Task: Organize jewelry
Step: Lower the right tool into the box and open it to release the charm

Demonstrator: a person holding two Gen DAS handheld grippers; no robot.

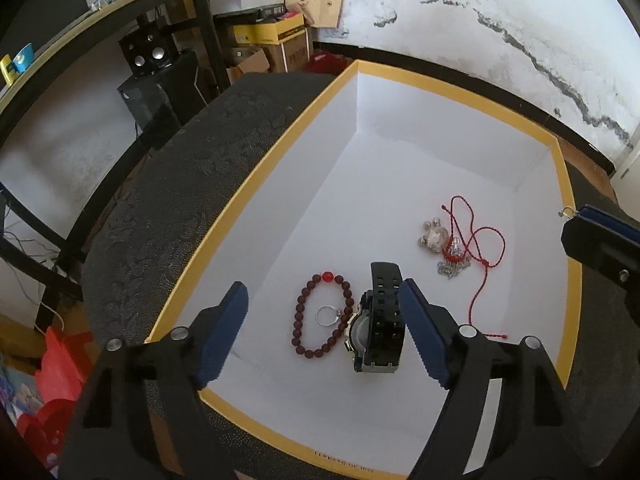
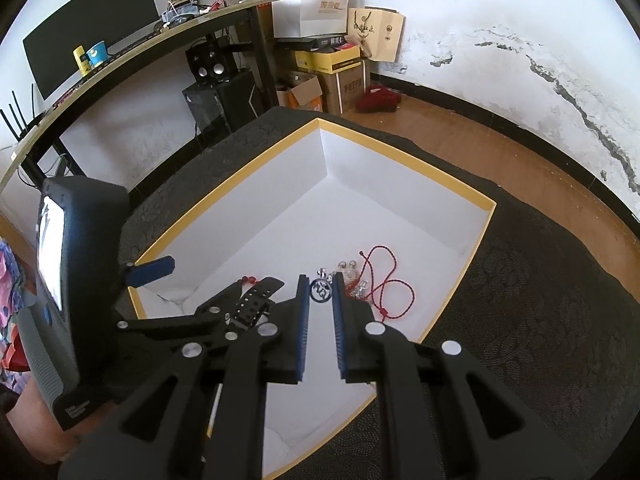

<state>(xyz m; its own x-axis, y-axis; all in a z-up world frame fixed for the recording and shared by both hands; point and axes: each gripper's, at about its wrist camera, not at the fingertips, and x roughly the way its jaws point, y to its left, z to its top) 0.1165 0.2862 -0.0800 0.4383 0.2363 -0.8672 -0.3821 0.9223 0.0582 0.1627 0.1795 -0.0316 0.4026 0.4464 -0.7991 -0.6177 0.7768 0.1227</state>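
Black resin watch [image 1: 378, 320] sits on its side on the white floor of the yellow-rimmed box [image 1: 256, 184], strap looping up, touching the dark red bead bracelet [image 1: 322, 316]. A small silver ring [image 1: 326, 315] lies inside the bracelet's loop. Further right, well apart, the red cord [image 1: 478, 248] tangles with a cluster of silver charms [image 1: 438, 240].

Our left claw [image 1: 322, 332] hangs over the watch and bracelet, released: pads wide, nothing between them, watch strap just beside the right pad but not pressed. We read that as a drop-off, watch parked next to the bracelet to keep wrist pieces grouped.

Our right claw [image 2: 321, 292] is clenched on a small dark ring-shaped pendant [image 2: 321, 291], pinched at the pad tips, hovering over the box near the cord and charms. Likely headed for that pile, but we can't confirm.

Box rests on a dark patterned cushion surface [image 2: 520, 300], not a desk. Clutter behind is irrelevant.
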